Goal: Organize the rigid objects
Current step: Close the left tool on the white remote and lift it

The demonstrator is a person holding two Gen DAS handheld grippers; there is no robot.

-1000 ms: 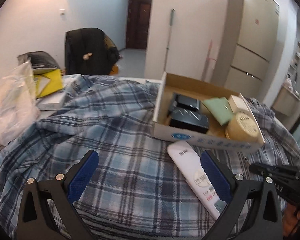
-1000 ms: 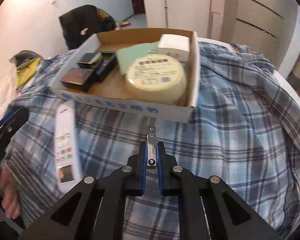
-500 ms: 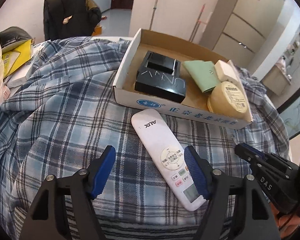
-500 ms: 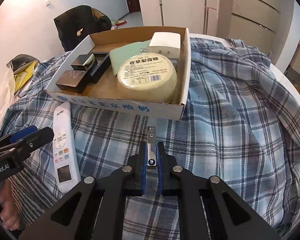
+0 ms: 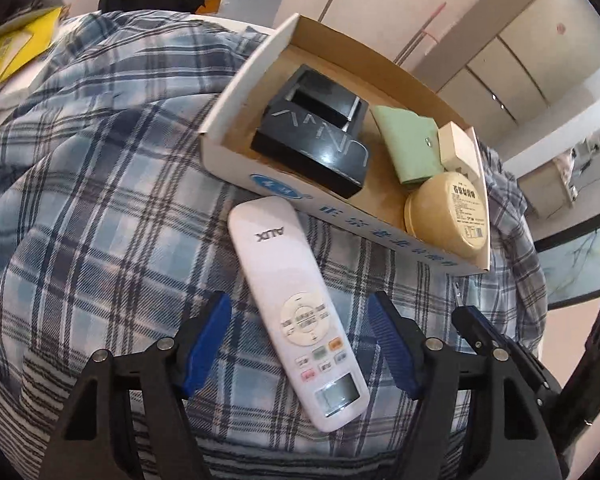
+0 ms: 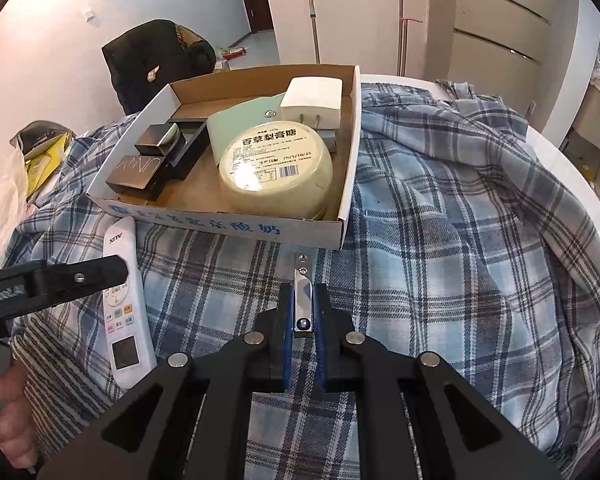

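A white AUX remote (image 5: 284,272) lies on the plaid cloth, its top end against the front wall of a cardboard box (image 5: 228,128). My left gripper (image 5: 298,308) is open and straddles the remote's button end, with a gap at each blue pad. In the box are black cases (image 5: 316,148), a green wallet (image 5: 412,148), a round yellow tin (image 5: 448,216) and a white plug (image 6: 312,96). My right gripper (image 6: 303,292) is shut on a metal nail clipper (image 6: 302,280), held just in front of the box (image 6: 220,226). The remote (image 6: 120,304) lies to its left.
A blue plaid cloth (image 6: 460,240) covers the round white table (image 6: 572,176). Yellow packets and a plastic bag (image 5: 16,44) sit at the far left. A dark jacket hangs over a chair (image 6: 156,52) behind. A hand (image 6: 12,412) shows at the lower left.
My left gripper tipped downward and moved over the remote, and its jaws narrowed from wide to half open around it. The right gripper kept still with the clipper.
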